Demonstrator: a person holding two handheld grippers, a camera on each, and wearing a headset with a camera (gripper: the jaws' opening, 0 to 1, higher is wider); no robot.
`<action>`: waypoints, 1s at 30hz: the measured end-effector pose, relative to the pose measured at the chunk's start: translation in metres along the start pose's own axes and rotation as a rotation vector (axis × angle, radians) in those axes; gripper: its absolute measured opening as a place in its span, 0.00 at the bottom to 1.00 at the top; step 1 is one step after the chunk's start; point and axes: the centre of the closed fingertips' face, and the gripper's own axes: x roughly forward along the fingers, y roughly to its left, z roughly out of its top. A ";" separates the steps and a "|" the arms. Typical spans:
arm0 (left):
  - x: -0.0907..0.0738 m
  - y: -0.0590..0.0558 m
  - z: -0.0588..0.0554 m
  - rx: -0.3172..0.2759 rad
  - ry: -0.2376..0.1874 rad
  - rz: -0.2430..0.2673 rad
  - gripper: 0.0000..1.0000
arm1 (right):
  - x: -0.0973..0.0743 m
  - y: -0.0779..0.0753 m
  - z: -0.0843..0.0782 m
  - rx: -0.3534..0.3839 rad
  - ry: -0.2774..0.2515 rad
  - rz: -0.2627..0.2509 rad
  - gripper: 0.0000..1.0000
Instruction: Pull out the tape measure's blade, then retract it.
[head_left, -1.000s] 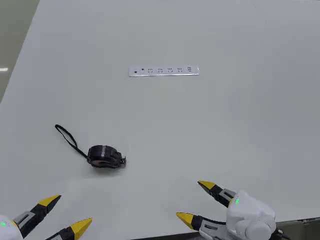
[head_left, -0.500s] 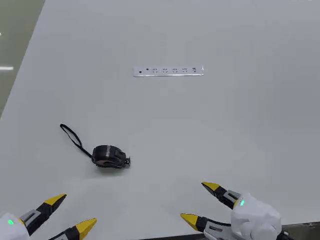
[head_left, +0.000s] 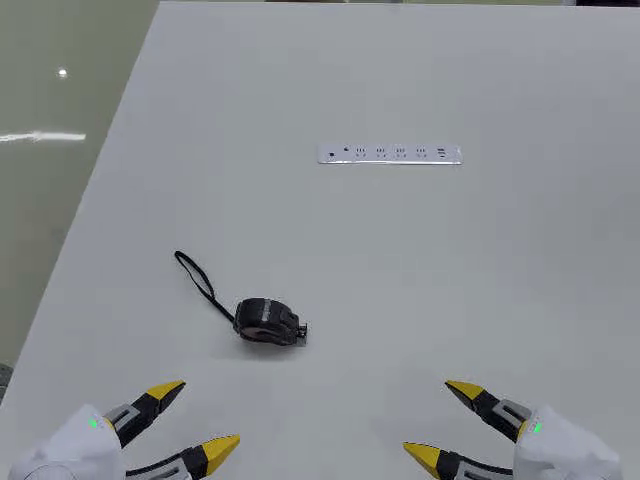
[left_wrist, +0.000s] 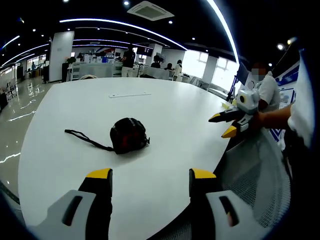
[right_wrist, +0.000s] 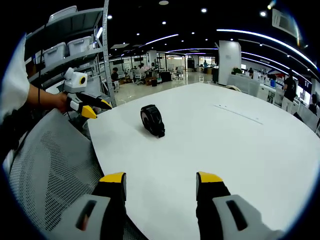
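Note:
A black tape measure (head_left: 267, 322) with a black wrist strap (head_left: 199, 282) lies on the white table (head_left: 400, 250), its blade tucked in. My left gripper (head_left: 195, 422) hovers open at the near left edge, below the tape measure. My right gripper (head_left: 446, 423) hovers open at the near right edge. In the left gripper view the tape measure (left_wrist: 128, 135) lies ahead of my open left gripper (left_wrist: 150, 174), with the right gripper (left_wrist: 225, 123) off to the right. In the right gripper view the tape measure (right_wrist: 152, 120) sits ahead of my open right gripper (right_wrist: 161, 178), with the left gripper (right_wrist: 95, 108) at left.
A white power strip (head_left: 390, 154) lies flat farther back on the table. The table's left edge (head_left: 100, 170) drops to a glossy floor. A mesh chair back (right_wrist: 45, 165) is close by my right gripper. People and shelving stand in the background office.
The head camera has swung left, so everything has shifted right in the picture. Both grippers stay open near the front edge; the tape measure lies where it was.

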 end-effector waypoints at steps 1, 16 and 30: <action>0.000 0.000 0.001 0.002 -0.001 -0.004 0.60 | 0.001 0.000 0.001 0.000 -0.001 0.003 0.57; 0.013 0.005 0.001 0.055 0.054 -0.052 0.62 | 0.018 -0.001 0.006 -0.015 0.005 0.052 0.56; 0.024 0.007 0.002 0.083 0.088 -0.092 0.63 | 0.034 0.000 0.010 -0.026 0.000 0.101 0.55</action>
